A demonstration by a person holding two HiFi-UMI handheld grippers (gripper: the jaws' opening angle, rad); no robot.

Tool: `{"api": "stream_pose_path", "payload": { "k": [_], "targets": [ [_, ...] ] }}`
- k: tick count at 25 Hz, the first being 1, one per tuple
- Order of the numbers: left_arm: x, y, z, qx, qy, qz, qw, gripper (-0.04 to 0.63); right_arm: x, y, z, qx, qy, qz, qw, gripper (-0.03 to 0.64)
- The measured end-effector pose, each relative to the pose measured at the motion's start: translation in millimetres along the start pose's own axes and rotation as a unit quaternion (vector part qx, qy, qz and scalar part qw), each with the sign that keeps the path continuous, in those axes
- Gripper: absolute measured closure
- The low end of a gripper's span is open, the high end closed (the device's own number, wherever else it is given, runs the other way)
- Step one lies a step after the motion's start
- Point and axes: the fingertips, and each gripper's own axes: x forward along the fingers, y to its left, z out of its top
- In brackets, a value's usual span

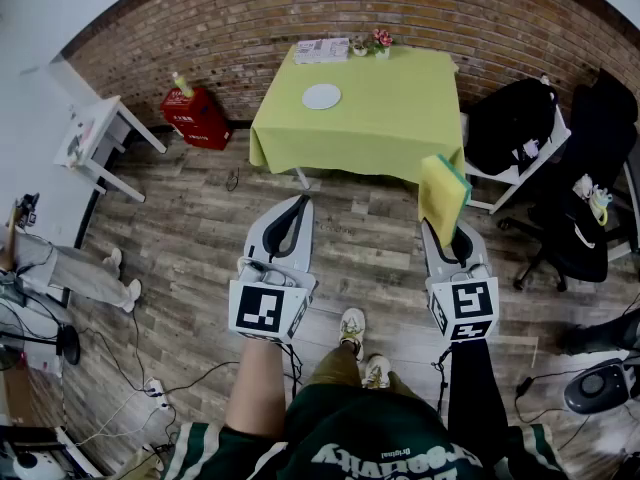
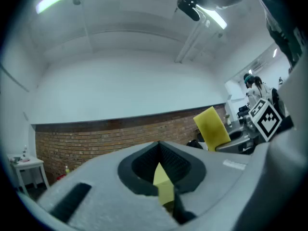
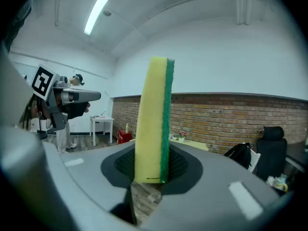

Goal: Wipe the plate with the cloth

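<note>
The right tongs (image 1: 446, 232) gripped the cloth (image 1: 443, 193) — a soft, light sponge, likely squashy — by its lower end; the left tongs (image 1: 293, 208) sat closed, empty. The plate (image 1: 322, 96) lay well ahead on the tabletop (image 1: 390, 118).

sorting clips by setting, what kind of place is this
Probably an office or lab-type workroom: a brick wall, a black office chair, and a green-covered table with one white plate on it.
</note>
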Motion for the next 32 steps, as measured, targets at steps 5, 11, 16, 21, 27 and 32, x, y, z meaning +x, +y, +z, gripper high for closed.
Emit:
{"api": "stream_pose_path", "payload": {
  "k": [5, 11, 16, 21, 27, 32],
  "targets": [
    [-11, 0, 12, -0.013, -0.011, 0.005, 0.9998, 0.588, -2, 16, 1, 0.008, 0.000, 0.010, 1.000, 0.500],
    [9, 41, -5, -0.008, -0.010, 0.028, 0.9995, 0.588, 45, 31, 9, 0.032, -0.004, 0.040, 0.999, 0.489],
    [47, 96, -17, 0.003, -0.007, 0.037, 0.9993, 0.588, 113, 32, 25, 0.024, -0.002, 0.041, 0.999, 0.486],
    [86, 153, -32, 0.009, 0.002, 0.031, 0.9995, 0.588, 180, 36, 44, 0.019, -0.003, 0.029, 0.999, 0.485],
    [125, 209, -47, -0.003, -0.002, 0.016, 0.9999, 0.588, 248, 41, 51, 0.012, 0.016, 0.014, 1.000, 0.482],
    [149, 245, -64, -0.007, 0.004, 0.004, 1.0000, 0.588, 291, 47, 51, 0.008, 0.028, 0.006, 1.000, 0.482]
  ]
}}
